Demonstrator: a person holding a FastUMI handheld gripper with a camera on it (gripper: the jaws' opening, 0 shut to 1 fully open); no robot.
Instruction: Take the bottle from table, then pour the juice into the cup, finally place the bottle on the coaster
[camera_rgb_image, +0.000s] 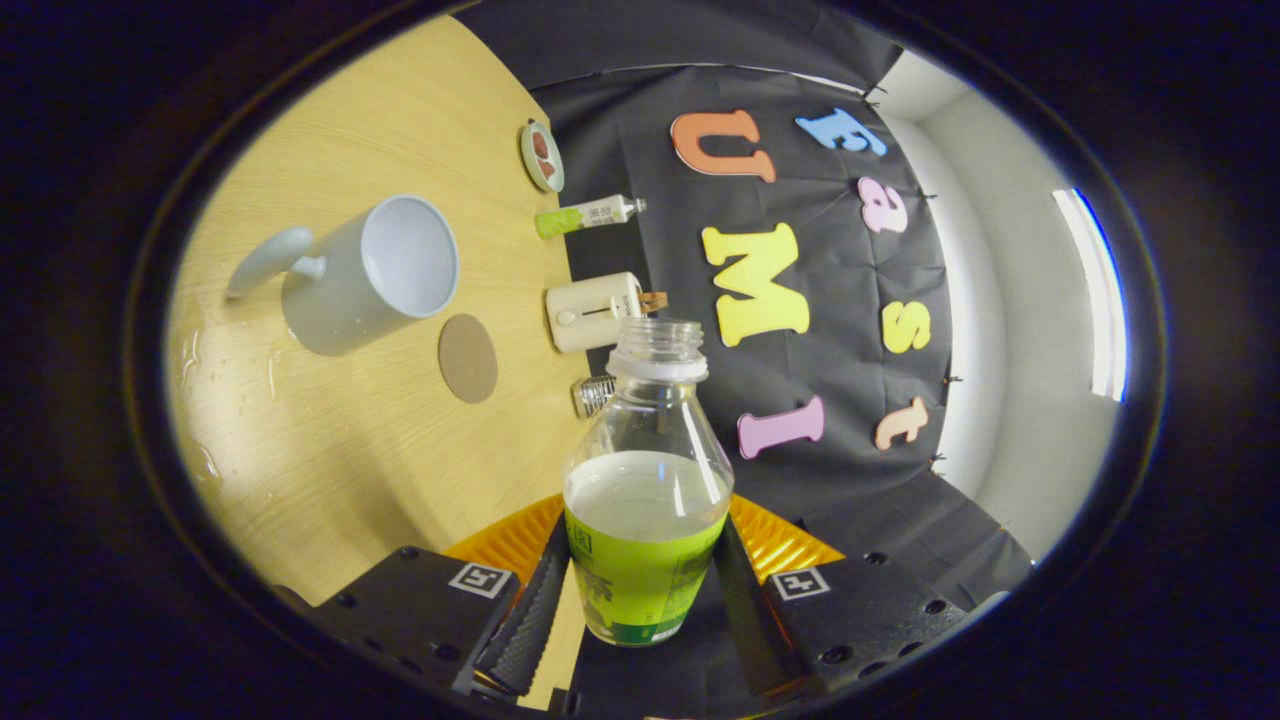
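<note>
Clear plastic with a green label: that's the bottle (648, 480), and it's pinched between the two fingers of the gripper (632, 600), both pressed against its labelled lower half. The cap is off, the threaded neck is open, and pale juice is seen up to roughly the top of the label. The whole view is rolled sideways, so the wooden table (340, 450) is seen running up one side, and the bottle appears lifted off it.

Just past the bottle's shoulder, a small ribbed metallic thing (594, 395) is spotted on the table; what it is can't be told. Beside that, a round brown coaster (468, 358) is lying flat, with nothing on it. Next to the coaster, a white cup (370, 272) with a handle is standing, its inside looking empty. A few wet marks are seen on the wood near the cup.

Further back, along the table's far edge, a cream-coloured boxy item (592, 311), a small green and white tube (588, 216) and a round patterned disc (542, 156) are lined up.
</note>
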